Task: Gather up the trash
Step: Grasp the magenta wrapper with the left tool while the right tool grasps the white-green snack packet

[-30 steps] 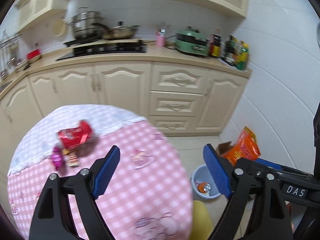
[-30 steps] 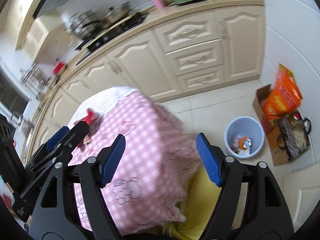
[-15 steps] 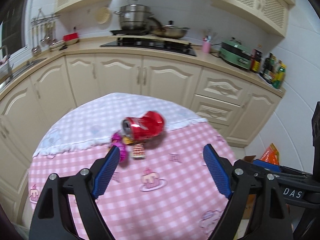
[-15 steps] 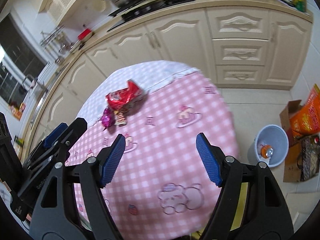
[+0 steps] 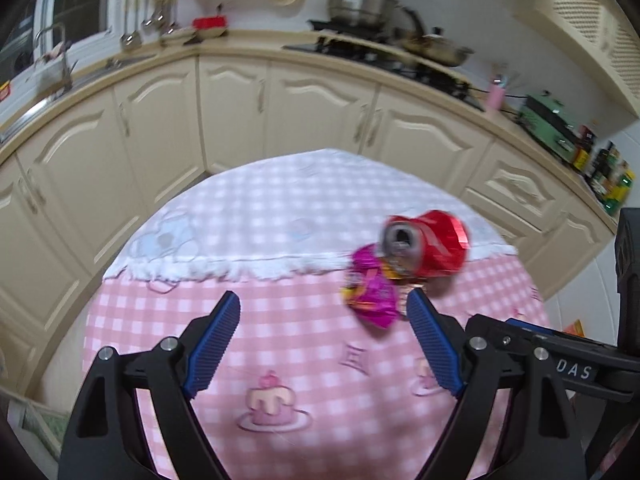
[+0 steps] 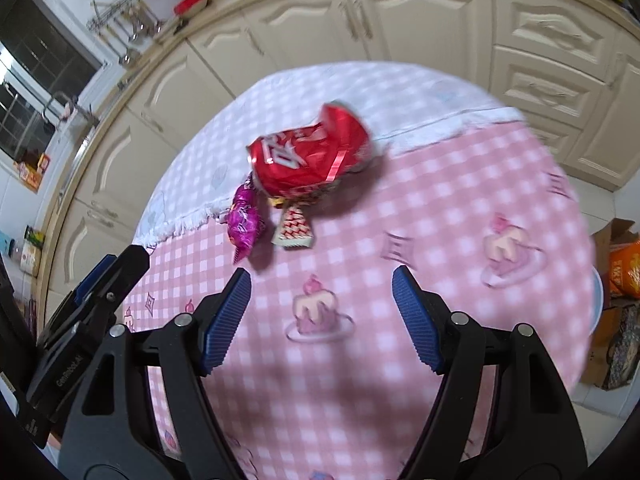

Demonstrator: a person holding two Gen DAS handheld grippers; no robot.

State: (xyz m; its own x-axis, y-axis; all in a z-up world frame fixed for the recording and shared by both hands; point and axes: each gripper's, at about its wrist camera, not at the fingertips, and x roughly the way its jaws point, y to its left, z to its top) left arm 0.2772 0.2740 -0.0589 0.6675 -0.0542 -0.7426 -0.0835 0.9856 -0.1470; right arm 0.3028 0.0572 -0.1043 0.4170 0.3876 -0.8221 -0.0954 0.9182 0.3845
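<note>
A crushed red can (image 6: 310, 158) lies on its side on the round pink checked table (image 6: 440, 208). A magenta wrapper (image 6: 244, 222) and a small red-and-white wrapper (image 6: 294, 228) lie just in front of it. In the left wrist view the can (image 5: 428, 246) and magenta wrapper (image 5: 370, 294) sit ahead to the right. My left gripper (image 5: 324, 340) is open and empty, above the table left of the trash. My right gripper (image 6: 322, 316) is open and empty, a short way in front of the trash. The left gripper also shows at the right wrist view's left edge (image 6: 108, 280).
Cream kitchen cabinets (image 5: 240, 108) and a counter with pots (image 5: 356, 0) curve behind the table. An orange bag and a cardboard box (image 6: 622, 264) stand on the floor to the right of the table.
Both grippers swung left from the floor bin toward the table and closed in on the trash. The can and wrappers look larger and nearer now. Both stay open.
</note>
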